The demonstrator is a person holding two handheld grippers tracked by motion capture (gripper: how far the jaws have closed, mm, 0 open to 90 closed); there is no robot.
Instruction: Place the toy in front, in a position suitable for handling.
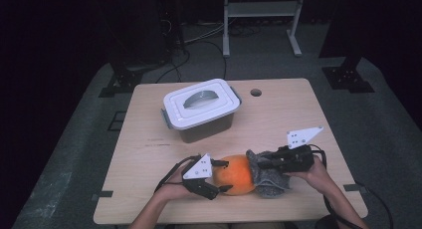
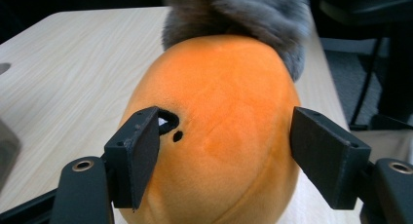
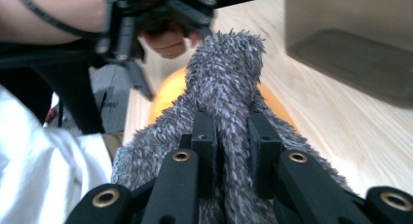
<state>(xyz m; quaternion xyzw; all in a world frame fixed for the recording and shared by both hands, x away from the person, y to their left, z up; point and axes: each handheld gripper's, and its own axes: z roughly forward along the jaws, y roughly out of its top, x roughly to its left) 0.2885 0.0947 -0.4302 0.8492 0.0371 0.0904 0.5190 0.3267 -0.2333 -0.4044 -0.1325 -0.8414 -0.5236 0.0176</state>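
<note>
An orange plush toy (image 1: 239, 175) lies near the table's front edge, with a grey fuzzy cloth (image 1: 268, 181) draped over its right end. My left gripper (image 1: 225, 175) straddles the toy's left end. In the left gripper view the two black jaws stand either side of the orange toy (image 2: 224, 87), at its flanks without denting it, and the grey cloth (image 2: 243, 14) sits behind. My right gripper (image 1: 260, 164) is shut on the cloth. In the right gripper view its jaws pinch a ridge of the grey cloth (image 3: 224, 68), with the orange toy (image 3: 168, 90) beneath it.
A lidded white and grey plastic box (image 1: 201, 109) stands on the wooden table (image 1: 298, 114) behind the toy; its wall (image 3: 350, 44) is at the upper right in the right gripper view. A cable hole (image 1: 256, 92) is near the far edge. A white metal frame (image 1: 261, 10) stands beyond.
</note>
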